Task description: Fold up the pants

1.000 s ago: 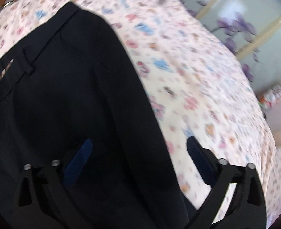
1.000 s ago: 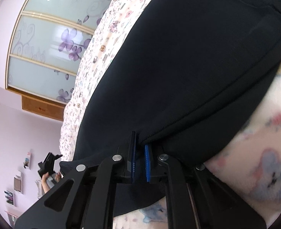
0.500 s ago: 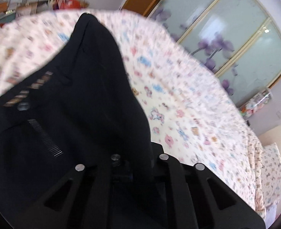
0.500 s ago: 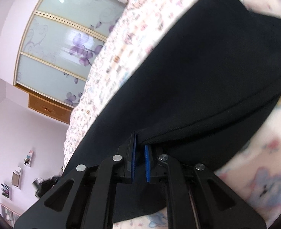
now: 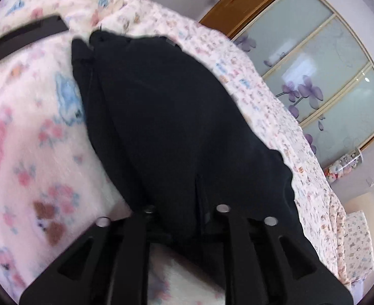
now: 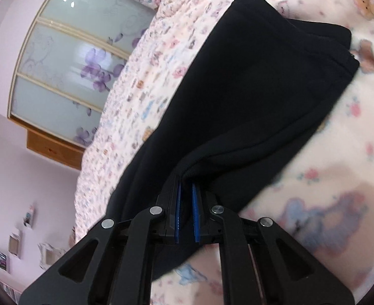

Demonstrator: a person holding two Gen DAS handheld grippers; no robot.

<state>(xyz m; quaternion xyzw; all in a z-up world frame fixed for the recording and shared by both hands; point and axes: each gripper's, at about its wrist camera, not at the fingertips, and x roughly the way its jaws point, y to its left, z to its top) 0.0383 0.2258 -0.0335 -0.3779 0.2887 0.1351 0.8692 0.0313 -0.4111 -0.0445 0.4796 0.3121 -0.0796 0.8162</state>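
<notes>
The black pants [image 5: 176, 127] are lying on the bed [image 5: 27, 137], on its flowered bedsheet, and both grippers are holding them at the near end. The right gripper [image 6: 186, 203] is pinching a folded edge of the pants, with its blue pads [image 6: 178, 208] pressed on the cloth between them. The left gripper [image 5: 184, 218] is covered by the dark cloth; its jaws have just been opening a little, cloth is lying between them, and I cannot tell if they are pressing on it. I judge that the person is carrying one end of the pants over toward the other end. To do this step well, both hands should be moving together at the same height, keeping the cloth tight between them, so the edges are meeting without a wrinkle, and the jaws should be letting go only when the layers are resting flat. The left wrist view is showing the far end of the pants, near the pillow side of the bed, and a black strap [image 5: 24, 38] beside it, while hiding its own pads. The right wrist view is showing clearly the pinch and the stacked layers of the pants, and a wardrobe [image 6: 67, 76] beyond the bed.
</notes>
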